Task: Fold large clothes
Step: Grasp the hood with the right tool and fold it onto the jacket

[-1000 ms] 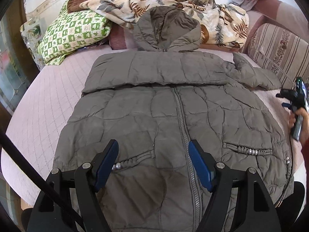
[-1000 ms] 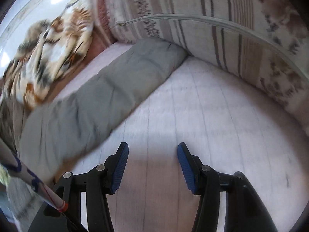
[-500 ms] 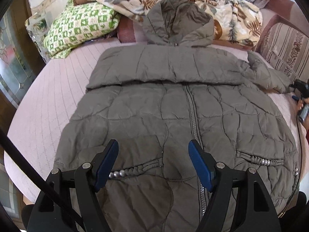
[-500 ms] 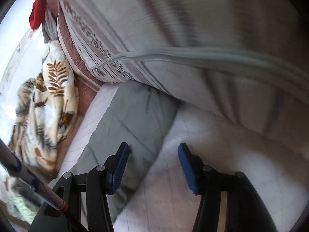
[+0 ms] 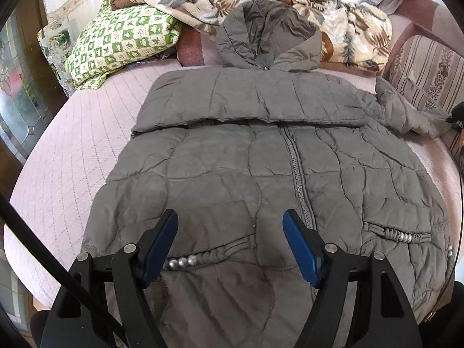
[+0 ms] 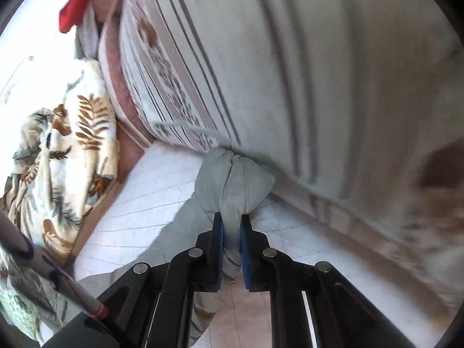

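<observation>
The grey puffer coat point(image 5: 272, 174) lies flat, front up, on the pink quilted bed point(image 5: 72, 156), hood toward the pillows, zip running down the middle. One sleeve is already folded across the chest; the other sleeve point(image 5: 406, 110) runs out to the coat's right side, w/ its cuff near the striped cushion point(image 5: 426, 66).

Big change vs half a sec ago: the right claw point(image 6: 231, 226) was open, hovering beside the sleeve end, pads well apart. Now its blue pads are pinched on the sleeve cuff point(image 6: 235, 179), fabric bunched up between them & puffing out beyond the tips. So the grab is made. The cuff sits right against the base of the cushion.

Left claw point(image 5: 230, 249) hasn't done much: jaws wide open, nothing in them, hanging over the lower front of the coat near the pocket trim point(image 5: 203, 256). Can't tell if it touches the fabric. The view has crept a bit toward the hem over the last sec, no more than that.

What it means: prob. the second sleeve fold is starting. Next move, I'd guess, is lift & carry the cuff in across the chest to lie over the first sleeve. Puffy, slick fabric, so the grip could slip, & the sleeve may spring back once let go. After that the body still needs folding.
</observation>
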Demonstrator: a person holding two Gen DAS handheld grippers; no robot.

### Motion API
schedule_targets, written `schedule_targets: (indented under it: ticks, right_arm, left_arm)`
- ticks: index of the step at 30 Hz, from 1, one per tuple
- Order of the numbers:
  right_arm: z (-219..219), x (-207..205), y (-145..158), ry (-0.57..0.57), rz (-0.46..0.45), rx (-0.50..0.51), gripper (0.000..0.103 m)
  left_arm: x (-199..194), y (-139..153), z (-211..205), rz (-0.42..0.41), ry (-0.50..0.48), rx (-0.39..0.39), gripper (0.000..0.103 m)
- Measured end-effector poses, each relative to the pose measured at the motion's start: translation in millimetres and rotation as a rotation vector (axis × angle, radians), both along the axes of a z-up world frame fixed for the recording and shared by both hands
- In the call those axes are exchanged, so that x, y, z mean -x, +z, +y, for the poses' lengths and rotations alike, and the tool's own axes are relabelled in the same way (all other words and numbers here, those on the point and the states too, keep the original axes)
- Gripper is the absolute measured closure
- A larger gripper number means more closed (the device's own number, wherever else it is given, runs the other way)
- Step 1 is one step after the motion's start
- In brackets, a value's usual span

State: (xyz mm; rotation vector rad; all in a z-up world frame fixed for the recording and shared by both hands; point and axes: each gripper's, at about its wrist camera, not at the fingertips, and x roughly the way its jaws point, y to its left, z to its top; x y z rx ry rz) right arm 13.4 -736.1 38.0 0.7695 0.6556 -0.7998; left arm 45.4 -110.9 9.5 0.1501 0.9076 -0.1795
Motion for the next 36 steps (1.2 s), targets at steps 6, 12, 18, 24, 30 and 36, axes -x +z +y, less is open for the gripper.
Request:
schedule_targets:
  ticks: [6, 12, 18, 24, 30, 36]
  right_arm:
    - [46, 3, 68, 0.029, 0.003, 0.109, 0.093]
    - [151, -39, 147, 0.249, -0.063, 0.216, 0.093]
    - [289, -92, 174, 0.536, -0.085, 0.276, 0.093]
    - [427, -142, 143, 0.833, -0.081, 0.263, 0.093]
    - [537, -175, 78, 1.043, -0.018, 0.209, 0.093]
    - [599, -205, 7, 1.148, 0.062, 0.133, 0.093]
  left_arm:
    - [25, 18, 32, -0.113, 0.024, 0.003, 0.029]
    - [31, 24, 71, -0.160, 0.052, 0.038, 0.029]
    - [8, 41, 118, -0.270, 0.129, 0.061, 0.029]
    - [-13, 31, 181, -0.288, 0.319, 0.127, 0.029]
    - [-21, 8, 217, -0.225, 0.408, 0.155, 0.029]
    - [-22, 5, 221, -0.239, 0.402, 0.146, 0.029]
